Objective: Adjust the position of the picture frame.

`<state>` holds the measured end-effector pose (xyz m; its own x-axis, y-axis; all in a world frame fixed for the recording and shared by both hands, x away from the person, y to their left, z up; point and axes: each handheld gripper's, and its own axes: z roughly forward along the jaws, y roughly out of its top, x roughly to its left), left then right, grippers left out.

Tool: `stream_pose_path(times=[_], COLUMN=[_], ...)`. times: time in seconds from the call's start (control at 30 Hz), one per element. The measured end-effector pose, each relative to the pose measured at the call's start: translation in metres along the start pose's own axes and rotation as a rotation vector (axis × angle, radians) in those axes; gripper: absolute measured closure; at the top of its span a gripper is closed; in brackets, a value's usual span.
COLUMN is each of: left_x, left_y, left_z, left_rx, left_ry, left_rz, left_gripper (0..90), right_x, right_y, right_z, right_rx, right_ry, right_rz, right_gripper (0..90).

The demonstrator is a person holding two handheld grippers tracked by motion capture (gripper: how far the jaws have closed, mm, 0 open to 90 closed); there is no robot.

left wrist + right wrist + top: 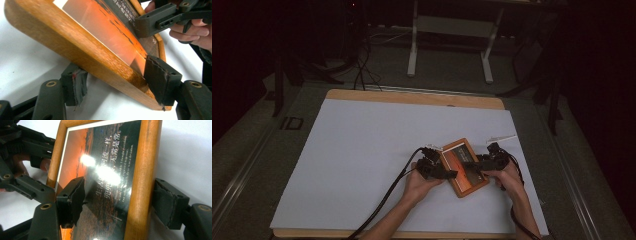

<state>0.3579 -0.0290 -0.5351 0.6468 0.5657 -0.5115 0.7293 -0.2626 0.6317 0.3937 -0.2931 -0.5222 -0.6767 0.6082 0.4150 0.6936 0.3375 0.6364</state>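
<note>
Forearms came in from the near edge of the white surface, each hand carrying a tool toward a wooden frame that lay right of centre on the near half.

Left tool sat at the frame's left long side. In the left gripper view its jaws stood partly open across the frame's wooden edge, one pad on the glass side touching it, the other below the raised edge and apart from the wood, so the frame looked propped and tilted there rather than clamped.

Right tool reached in from the opposite side. In the right gripper view its jaws stood wide, one pad over the glass of the picture, the other outside the rail of the frame; whether that outer pad touched the wood I could not tell, and nothing was pinched.

Farther back lay a small white strip, well apart.

By my reading, the step was a handover or re-grip of the frame. Next would call for one tool to close firmly on the rail before any lift.
</note>
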Motion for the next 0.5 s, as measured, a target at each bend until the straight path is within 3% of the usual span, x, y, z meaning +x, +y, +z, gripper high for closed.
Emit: stream_pose_path(times=[0.13,0.27,0.33,0.5], left_x=[-0.0019,-0.0011,-0.0004,-0.0040], left_y=[0.0027,0.0050,0.0063,0.0084], left_z=[-0.0004,0.0001,0.0004,-0.0019], left_rx=[-0.015,-0.009,-0.003,-0.013], left_ry=[0.049,0.052,0.049,0.050], left_rz=[0.000,0.004,0.006,0.038], left_gripper=[38.9,39.0,39.0,40.5], right_x=[-0.0029,-0.0050,-0.0071,-0.0047], right_y=[-0.0002,0.0007,0.0010,-0.0010], right_z=[-0.0031,-0.0010,0.0033,-0.0002], right_rx=[-0.004,0.015,0.029,0.004], right_ry=[-0.001,0.001,0.032,0.025], right_rz=[0.012,0.027,0.053,0.054], right_gripper=[31.8,28.8,26.2,28.0])
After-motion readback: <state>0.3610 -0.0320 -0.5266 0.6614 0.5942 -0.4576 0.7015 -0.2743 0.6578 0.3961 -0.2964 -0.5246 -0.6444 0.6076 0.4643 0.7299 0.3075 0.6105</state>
